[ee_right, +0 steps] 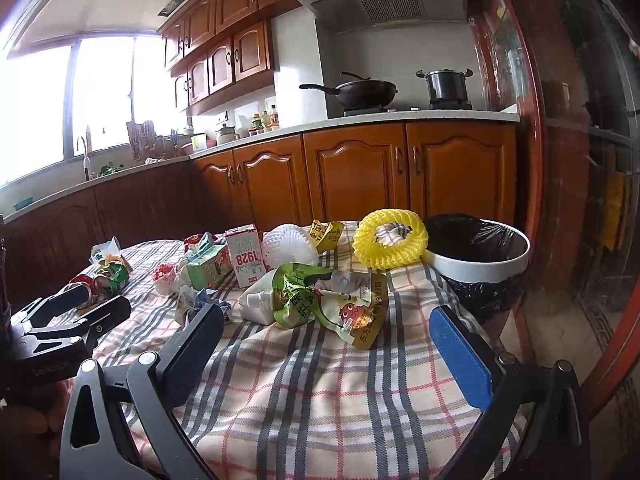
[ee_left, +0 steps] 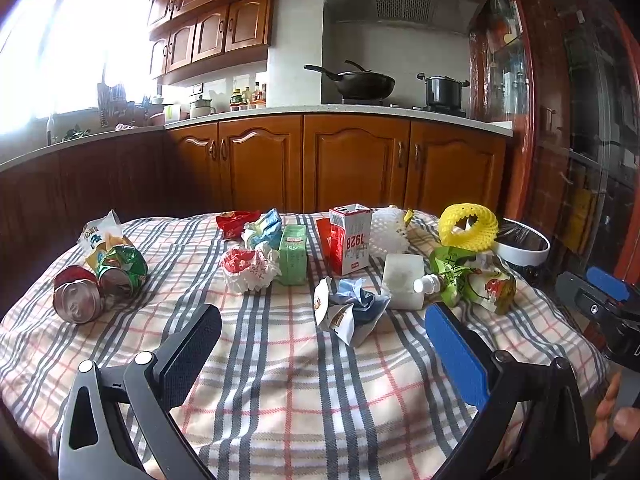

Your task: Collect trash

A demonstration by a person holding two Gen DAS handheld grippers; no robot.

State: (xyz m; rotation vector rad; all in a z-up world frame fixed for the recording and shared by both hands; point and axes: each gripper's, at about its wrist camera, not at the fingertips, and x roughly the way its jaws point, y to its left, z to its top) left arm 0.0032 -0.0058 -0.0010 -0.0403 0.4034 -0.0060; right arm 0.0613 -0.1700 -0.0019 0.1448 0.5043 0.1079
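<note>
Trash lies across a table with a plaid cloth (ee_left: 280, 380): two crushed cans (ee_left: 100, 284), a green carton (ee_left: 293, 254), a white "1928" milk carton (ee_left: 352, 240), a crumpled blue-white wrapper (ee_left: 352, 308), a green pouch (ee_right: 320, 300), a yellow foam net ring (ee_right: 390, 244) and a white foam net (ee_right: 290, 246). A white bin with a black liner (ee_right: 480, 256) stands at the table's far right edge. My left gripper (ee_left: 320, 336) is open and empty above the cloth, just short of the blue-white wrapper. My right gripper (ee_right: 324, 332) is open and empty, near the green pouch.
Wooden kitchen cabinets (ee_left: 352, 160) run behind the table, with a wok (ee_left: 360, 82) and a pot (ee_left: 442, 90) on the stove. The right gripper shows at the right edge of the left wrist view (ee_left: 600, 292). A dark red door frame (ee_right: 560, 160) stands to the right.
</note>
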